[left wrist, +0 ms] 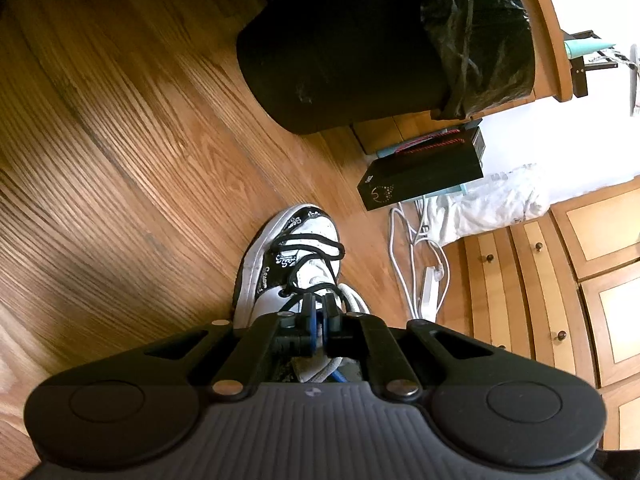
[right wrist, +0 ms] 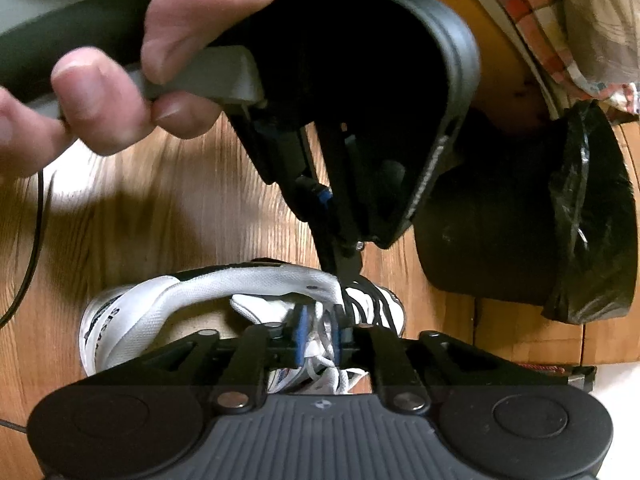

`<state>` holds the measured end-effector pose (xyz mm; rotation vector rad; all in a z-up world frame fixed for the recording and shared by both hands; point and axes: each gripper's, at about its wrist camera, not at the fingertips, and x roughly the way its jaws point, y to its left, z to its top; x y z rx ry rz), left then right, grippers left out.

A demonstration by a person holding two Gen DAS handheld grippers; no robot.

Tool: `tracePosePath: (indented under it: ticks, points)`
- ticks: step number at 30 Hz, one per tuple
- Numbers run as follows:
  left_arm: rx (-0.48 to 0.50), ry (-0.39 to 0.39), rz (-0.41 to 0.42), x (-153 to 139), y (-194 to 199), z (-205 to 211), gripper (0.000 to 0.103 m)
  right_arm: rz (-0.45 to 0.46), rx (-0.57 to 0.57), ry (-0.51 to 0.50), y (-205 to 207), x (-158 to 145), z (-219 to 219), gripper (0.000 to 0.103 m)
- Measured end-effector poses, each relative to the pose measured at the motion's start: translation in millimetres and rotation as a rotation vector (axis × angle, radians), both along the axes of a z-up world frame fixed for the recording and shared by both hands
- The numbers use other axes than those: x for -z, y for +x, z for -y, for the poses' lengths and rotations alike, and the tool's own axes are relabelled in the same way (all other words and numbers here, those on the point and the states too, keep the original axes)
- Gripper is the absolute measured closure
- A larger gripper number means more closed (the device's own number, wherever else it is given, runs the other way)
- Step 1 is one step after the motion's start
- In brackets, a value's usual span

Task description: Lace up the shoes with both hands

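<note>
A white and black sneaker (left wrist: 280, 276) stands on the wood floor, toe pointing away. Loose black lace (left wrist: 320, 246) crosses its upper eyelets. My left gripper (left wrist: 320, 306) sits at the tongue, shut on a strand of that black lace. In the right wrist view the left gripper (right wrist: 346, 268) comes down from above, held by a hand (right wrist: 120, 80), with black lace (right wrist: 376, 304) fanning out under its tip. My right gripper (right wrist: 320, 328) hangs over the shoe's opening (right wrist: 132, 312), its blue pads apart, with white lace (right wrist: 320, 356) loose between them.
A black bin with a bag liner (left wrist: 340, 60) stands just beyond the shoe. A black box (left wrist: 420, 176), white cables (left wrist: 420, 272) and wooden cabinet doors (left wrist: 560, 280) lie to the right. A thin black cord (right wrist: 36, 216) runs along the floor on the left.
</note>
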<state>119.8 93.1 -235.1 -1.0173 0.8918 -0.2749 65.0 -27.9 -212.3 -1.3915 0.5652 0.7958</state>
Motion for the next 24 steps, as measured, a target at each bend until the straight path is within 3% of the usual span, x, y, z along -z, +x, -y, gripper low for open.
tracePosePath:
  ticks: [7, 15, 18, 24]
  points:
    - [-0.052, 0.027, 0.012, -6.9, -3.0, -11.2, 0.103, -0.001, 0.061, 0.045, -2.4, -20.1, 9.8, 0.088]
    - [-0.102, -0.042, -0.015, -1.4, -7.8, -22.1, 0.103, -0.015, 0.198, 0.156, 1.2, -51.1, 32.1, 0.087]
    - [-0.101, -0.06, -0.026, -0.1, -8.2, -14.8, 0.1, -0.042, 0.301, 0.235, 9.9, -60.3, 41.6, 0.087]
    - [-0.091, -0.04, -0.037, -0.6, -9.2, -1.1, 0.078, -0.104, 0.546, 0.432, 19.7, -69.9, 69.8, 0.087]
